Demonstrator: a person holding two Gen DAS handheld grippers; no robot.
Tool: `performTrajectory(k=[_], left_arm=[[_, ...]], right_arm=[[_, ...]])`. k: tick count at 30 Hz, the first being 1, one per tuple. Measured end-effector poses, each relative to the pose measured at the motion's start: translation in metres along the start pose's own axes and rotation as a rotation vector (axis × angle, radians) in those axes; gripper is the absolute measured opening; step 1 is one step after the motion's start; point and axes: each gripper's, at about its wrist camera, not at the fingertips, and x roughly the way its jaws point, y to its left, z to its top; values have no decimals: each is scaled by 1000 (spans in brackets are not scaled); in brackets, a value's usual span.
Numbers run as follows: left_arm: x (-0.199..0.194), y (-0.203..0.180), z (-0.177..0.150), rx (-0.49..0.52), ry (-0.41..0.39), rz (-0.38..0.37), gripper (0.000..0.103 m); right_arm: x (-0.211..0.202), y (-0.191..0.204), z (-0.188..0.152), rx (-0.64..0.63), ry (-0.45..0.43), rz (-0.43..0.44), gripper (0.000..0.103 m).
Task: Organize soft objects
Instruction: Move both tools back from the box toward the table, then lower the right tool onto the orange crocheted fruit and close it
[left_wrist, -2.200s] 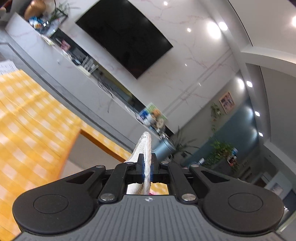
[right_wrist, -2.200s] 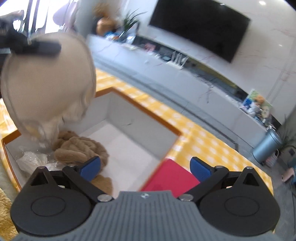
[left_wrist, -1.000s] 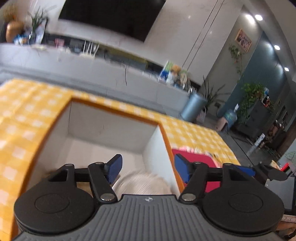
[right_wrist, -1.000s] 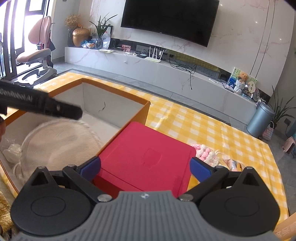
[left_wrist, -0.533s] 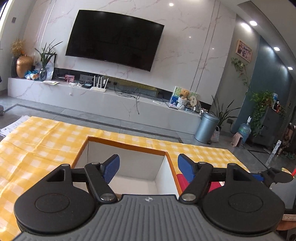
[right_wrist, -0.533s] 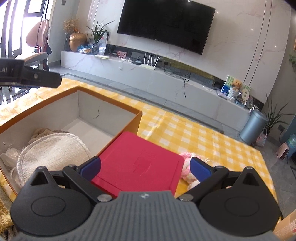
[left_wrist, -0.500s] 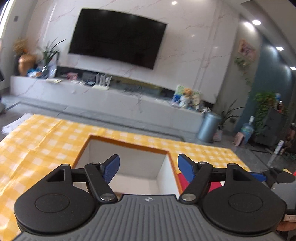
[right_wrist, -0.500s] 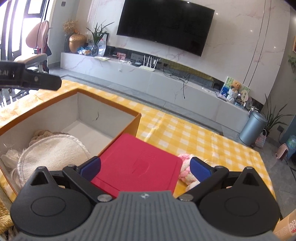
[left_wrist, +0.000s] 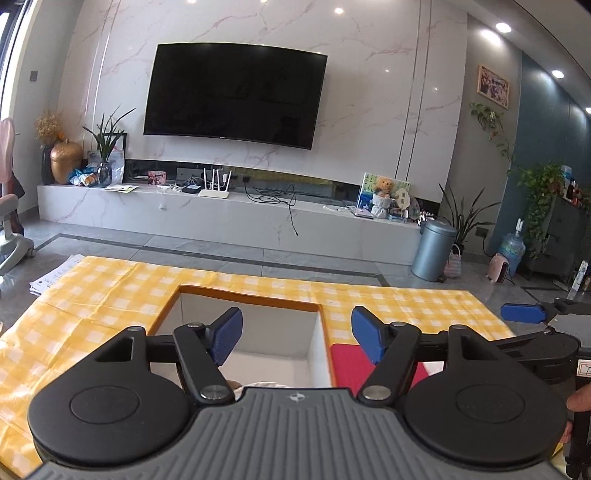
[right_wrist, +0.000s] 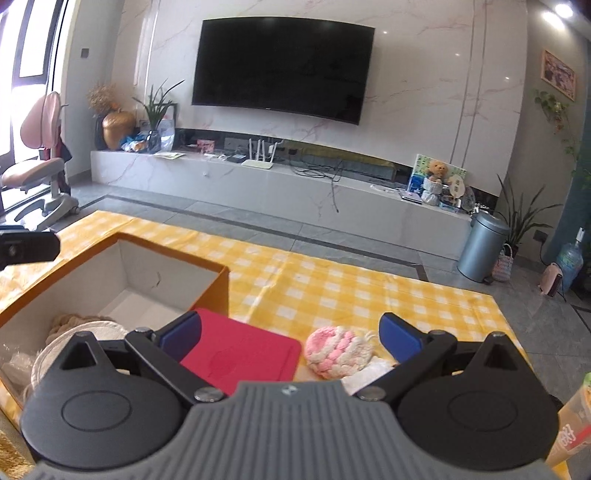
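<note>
Pink knitted toy (right_wrist: 338, 350) lies beside red lid (right_wrist: 240, 356) (touching? unclear).

We can read no full word or number anywhere. A cup (right_wrist: 570, 424) at the right edge of the right wrist view bears red printing, too cut off and blurred to make out. The television (left_wrist: 234, 96) shows nothing legible.

One open box (right_wrist: 110, 280), one red lid (right_wrist: 240, 354) at its four o'clock, one pink knitted piece (right_wrist: 338, 350), two grippers, one round cream pad (right_wrist: 92, 328) inside.
</note>
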Motion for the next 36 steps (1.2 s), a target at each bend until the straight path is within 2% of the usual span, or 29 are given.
performTrajectory(k=[2,5,8,11,17,21,26,33,36], left_arm=[[0,-10,1,0,-1,-4,82],[-1,-31,2,60,-15,-11,85],[-3,-52,1,102,-32,-10,85],[1,-76,-1,126,-15,-31,85],[17,-115,-12,164,37,-78,85],[33,-137,-21,176,69,-88,85],[55,-157,-35,207,118,-103,85],[82,-182,-62,245,176,-131,85],[93,-189,-71,246,202,-140,85]], right_arm=[[-4,-10,0,-8,-10,-35,100],[-11,-32,-1,14,-13,-93,100],[-16,-57,-4,83,-7,-92,100],[-17,-79,-7,149,-2,-117,100],[-16,-112,-24,192,27,-157,100],[-6,-135,-49,200,90,-149,100],[19,-185,-84,435,198,-66,100],[66,-203,-114,583,338,-86,100],[87,-210,-123,600,385,-117,100]])
